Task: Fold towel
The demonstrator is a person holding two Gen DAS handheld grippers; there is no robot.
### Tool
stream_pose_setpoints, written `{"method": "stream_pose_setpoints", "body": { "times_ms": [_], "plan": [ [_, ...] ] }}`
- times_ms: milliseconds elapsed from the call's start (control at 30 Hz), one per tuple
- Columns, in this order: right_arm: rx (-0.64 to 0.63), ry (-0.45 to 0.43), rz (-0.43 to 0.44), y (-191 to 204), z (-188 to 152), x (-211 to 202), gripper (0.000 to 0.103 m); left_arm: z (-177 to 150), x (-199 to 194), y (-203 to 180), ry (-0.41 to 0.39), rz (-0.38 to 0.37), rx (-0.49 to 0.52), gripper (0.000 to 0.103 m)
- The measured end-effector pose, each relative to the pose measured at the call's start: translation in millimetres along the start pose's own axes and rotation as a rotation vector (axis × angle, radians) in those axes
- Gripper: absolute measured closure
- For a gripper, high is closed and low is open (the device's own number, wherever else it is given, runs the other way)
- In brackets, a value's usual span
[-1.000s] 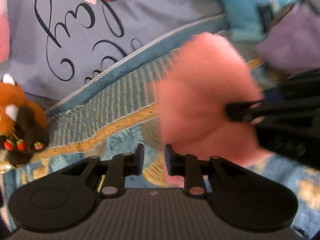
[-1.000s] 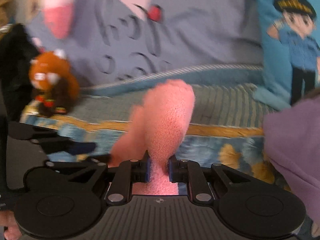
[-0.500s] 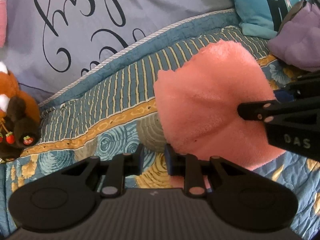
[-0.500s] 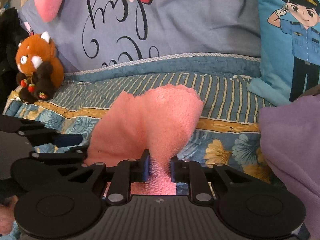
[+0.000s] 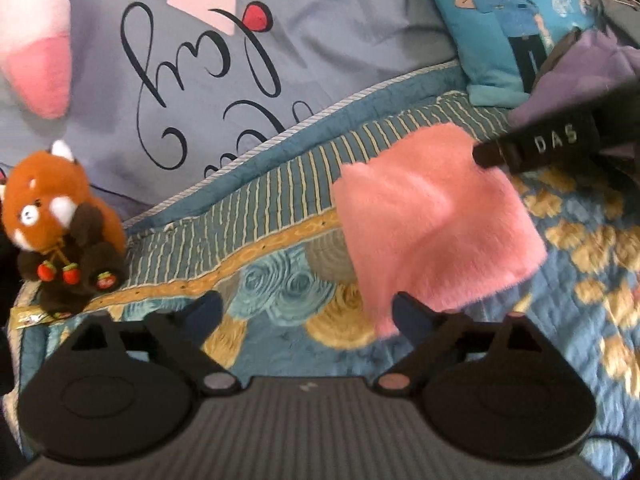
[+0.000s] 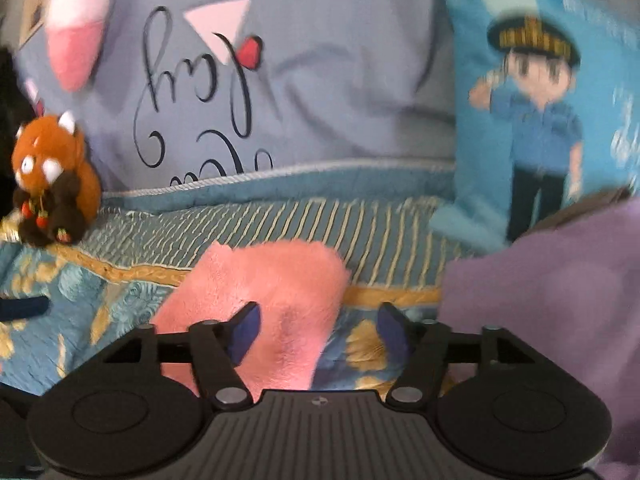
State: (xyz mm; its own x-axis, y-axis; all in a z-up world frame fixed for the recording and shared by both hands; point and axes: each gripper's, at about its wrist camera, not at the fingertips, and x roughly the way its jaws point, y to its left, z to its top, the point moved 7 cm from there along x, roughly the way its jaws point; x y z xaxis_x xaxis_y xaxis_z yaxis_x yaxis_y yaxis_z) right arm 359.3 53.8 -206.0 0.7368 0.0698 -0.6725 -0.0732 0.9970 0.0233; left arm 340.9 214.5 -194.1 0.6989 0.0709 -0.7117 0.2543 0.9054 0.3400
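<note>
- Lying folded on the patterned blue bedspread (image 5: 280, 344), one pink towel (image 5: 436, 220) sits between two hand-held grippers, its fluffy surface facing up.
- The left hand-held gripper (image 5: 306, 312) has its two fingers spread wide and grips nothing; its right fingertip is at the towel's near corner, though contact cannot be confirmed.
- The right hand-held gripper (image 6: 318, 328) is likewise wide open and empty, with the towel (image 6: 276, 300) lying between and beneath its two blue-padded fingers; in the left wrist view its finger (image 5: 536, 146), marked "DAS", reaches in over the towel's far corner.
- One red panda plush toy (image 5: 60, 224) sits at the bed's left edge, strawberries at its feet.
- Two pillows stand at the back: one grey-blue pillow (image 5: 248, 80) with cursive lettering and one cartoon police officer cushion (image 6: 540, 100).
- One purple cloth (image 6: 548, 312) is heaped at the right.
- The right wrist view is motion-blurred.
</note>
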Motion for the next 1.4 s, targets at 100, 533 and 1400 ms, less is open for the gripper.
{"method": "stream_pose_setpoints", "body": {
  "times_ms": [100,533,1400],
  "plan": [
    [-0.126,-0.017,-0.006,19,-10,-19,0.017,-11,-14,-9,0.003,0.021,0.040,0.000],
    [-0.189,0.065,0.005,49,-47,-77,0.012,-75,-76,-30,0.056,-0.039,-0.040,0.000],
    [-0.094,0.029,-0.099,16,-45,-172,0.004,-32,-135,-67,0.051,-0.068,-0.293,0.000]
  ]
}}
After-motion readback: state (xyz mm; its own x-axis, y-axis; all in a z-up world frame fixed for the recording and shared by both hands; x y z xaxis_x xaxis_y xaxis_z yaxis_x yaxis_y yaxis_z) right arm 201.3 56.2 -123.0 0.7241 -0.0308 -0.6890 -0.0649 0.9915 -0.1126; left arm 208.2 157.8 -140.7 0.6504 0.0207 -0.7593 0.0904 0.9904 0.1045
